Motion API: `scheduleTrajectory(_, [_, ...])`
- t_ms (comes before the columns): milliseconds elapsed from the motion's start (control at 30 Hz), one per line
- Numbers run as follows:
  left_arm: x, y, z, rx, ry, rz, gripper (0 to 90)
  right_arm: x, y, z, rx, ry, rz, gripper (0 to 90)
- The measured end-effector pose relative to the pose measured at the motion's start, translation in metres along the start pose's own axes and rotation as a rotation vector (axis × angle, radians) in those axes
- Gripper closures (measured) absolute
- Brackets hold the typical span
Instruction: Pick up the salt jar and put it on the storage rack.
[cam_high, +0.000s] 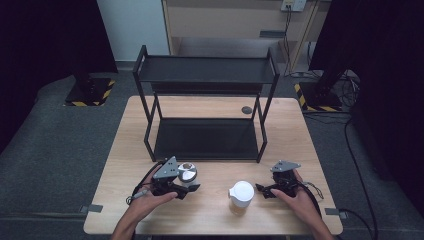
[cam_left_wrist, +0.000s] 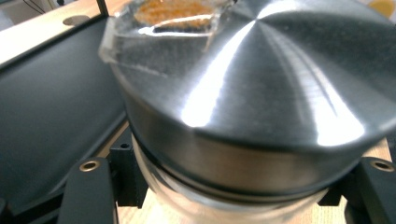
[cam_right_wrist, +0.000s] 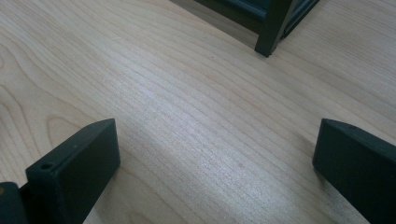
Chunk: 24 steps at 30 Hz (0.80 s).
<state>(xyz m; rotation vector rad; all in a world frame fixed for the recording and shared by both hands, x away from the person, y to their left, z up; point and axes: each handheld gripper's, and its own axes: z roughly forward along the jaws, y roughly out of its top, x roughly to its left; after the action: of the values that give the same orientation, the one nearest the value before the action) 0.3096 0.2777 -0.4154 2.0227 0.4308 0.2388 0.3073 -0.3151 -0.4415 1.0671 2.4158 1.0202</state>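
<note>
A glass jar with a brushed steel lid (cam_high: 188, 173) stands near the front left of the wooden table (cam_high: 210, 210), just before the black rack (cam_high: 205, 112). My left gripper (cam_high: 186, 181) is shut on this jar. In the left gripper view the steel lid (cam_left_wrist: 261, 88) looms close, the black jaws pressed against the glass below it on both sides. A white-lidded jar (cam_high: 241, 197) stands at the front middle. My right gripper (cam_high: 262, 191) rests to its right, apart from it. The right gripper (cam_right_wrist: 215, 163) is open over bare wood.
The black two-tier rack has a dark lower shelf (cam_high: 206, 139) and an upper shelf (cam_high: 205, 70). One rack foot (cam_right_wrist: 271, 39) shows ahead of the right gripper. A dark round grommet (cam_high: 246, 109) sits at the table's back. Grey floor surrounds the table.
</note>
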Motion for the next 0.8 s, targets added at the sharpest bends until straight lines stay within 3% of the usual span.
scheduleTrajectory(433, [0.014,0.024,-0.005,-0.024,-0.010,0.021,29.5,0.000,0.000,0.000,0.000,0.000,0.000,1.3])
scheduleTrajectory(800, [0.026,0.055,-0.012,-0.019,-0.022,0.060,29.5,0.000,0.000,0.000,0.000,0.000,0.000,1.3])
